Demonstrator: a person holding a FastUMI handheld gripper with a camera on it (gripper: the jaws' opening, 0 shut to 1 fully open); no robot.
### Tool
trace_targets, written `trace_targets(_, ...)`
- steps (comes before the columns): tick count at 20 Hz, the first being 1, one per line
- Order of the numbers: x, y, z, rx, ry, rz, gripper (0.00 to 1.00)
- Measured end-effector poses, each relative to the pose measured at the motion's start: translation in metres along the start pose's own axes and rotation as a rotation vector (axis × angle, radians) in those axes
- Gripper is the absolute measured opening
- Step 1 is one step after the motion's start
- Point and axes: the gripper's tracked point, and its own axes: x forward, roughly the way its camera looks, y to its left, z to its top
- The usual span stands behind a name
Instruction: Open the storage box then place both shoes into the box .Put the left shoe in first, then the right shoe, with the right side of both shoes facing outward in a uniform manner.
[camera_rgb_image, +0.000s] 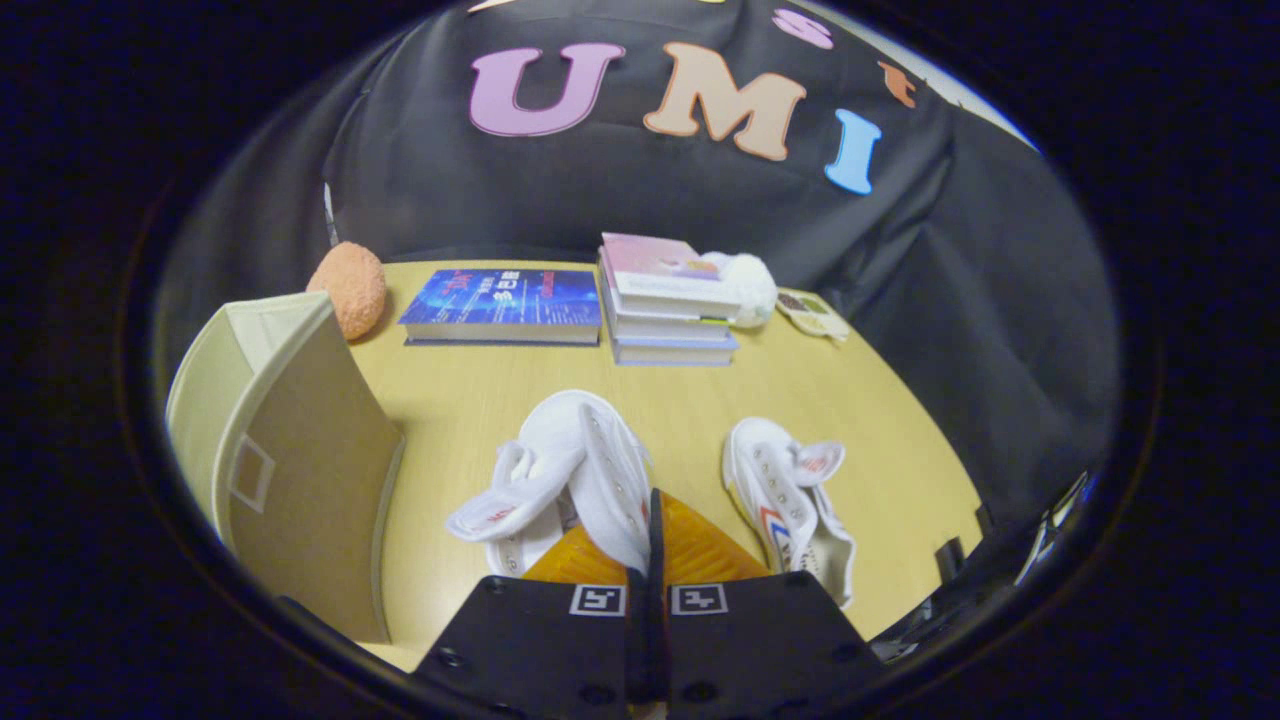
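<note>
**Jaws pinching shoe collar above desk**

The gripper (655, 535) has its jaws pressed together on the side wall of a white shoe (570, 470), lifted above the desk (460, 400). The second white shoe (790, 500) lies just beside, toward the right edge. The storage box (290, 450) stands at the left edge, flap open. Books (505, 305) line the far edge.
</note>
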Motion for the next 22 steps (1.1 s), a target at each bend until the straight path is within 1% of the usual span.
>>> trace_targets(3, -0.030, 0.002, 0.051, -0.042, -0.085, -0.050, 0.03)
trace_targets(5, -0.052, 0.006, 0.082, -0.044, -0.130, -0.078, 0.02)
trace_targets(10, -0.111, 0.030, 0.151, -0.071, -0.231, -0.142, 0.02)
trace_targets(11, -0.123, 0.041, 0.161, -0.076, -0.243, -0.145, 0.02)
trace_targets(13, -0.139, 0.069, 0.176, -0.068, -0.259, -0.125, 0.02)
trace_targets(17, -0.160, 0.132, 0.176, -0.005, -0.228, -0.040, 0.02)
trace_targets(20, -0.168, 0.180, 0.156, 0.048, -0.169, 0.034, 0.02)
trace_targets(22, -0.163, 0.203, 0.138, 0.085, -0.123, 0.054, 0.02)
